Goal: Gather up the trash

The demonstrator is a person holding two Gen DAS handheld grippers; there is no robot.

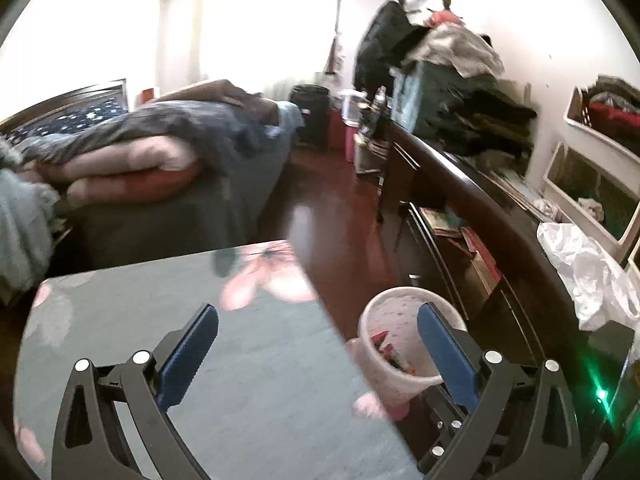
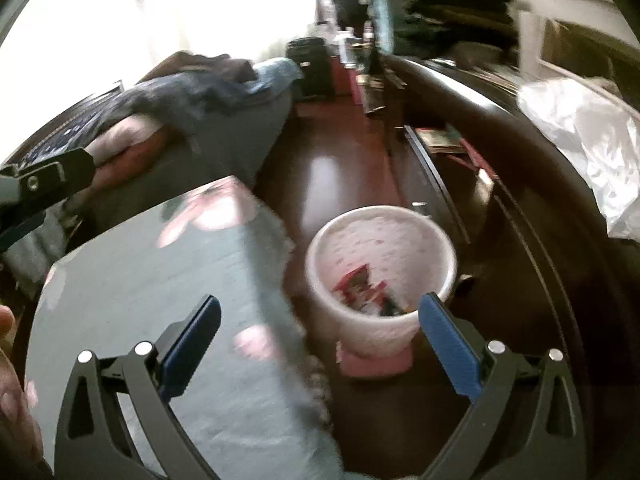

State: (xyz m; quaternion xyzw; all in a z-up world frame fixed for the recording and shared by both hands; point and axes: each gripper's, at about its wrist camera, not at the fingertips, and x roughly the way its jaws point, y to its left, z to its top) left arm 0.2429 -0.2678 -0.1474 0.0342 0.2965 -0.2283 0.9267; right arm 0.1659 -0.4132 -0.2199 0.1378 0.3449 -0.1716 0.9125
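Left wrist view, from the left edge across: a bed (image 1: 168, 160) heaped with dark blue and pink bedding runs back toward a bright window; in front of it lies a flat grey-green cloth-covered surface with pink flower prints (image 1: 180, 340), and over it the left gripper (image 1: 318, 344) stands wide open, its blue-padded fingers (image 1: 188, 356) holding nothing. Just past the cloth's right edge, on the dark red wooden floor (image 1: 332, 232), stands the pale pink plastic waste bin (image 1: 394, 348), upright, with red and dark wrappers (image 1: 386, 346) lying inside; the gripper's right finger overlaps the bin's rim in the picture, though whether they touch I cannot tell. Further right a long dark wooden cabinet (image 1: 500, 232) carries a pile of clothes at its far end and a crumpled white plastic bag (image 1: 588, 272) near its close end.

Right wrist view: part of the left gripper (image 2: 40, 188) shows at the left edge, above the same flowered cloth (image 2: 160, 288). The right gripper (image 2: 320, 344) is also spread fully, nothing between its pads. The bin (image 2: 380, 264) sits between cloth and cabinet (image 2: 520, 208), wrappers (image 2: 362, 286) at its bottom. The white bag (image 2: 588, 140) lies far right, on the cabinet top
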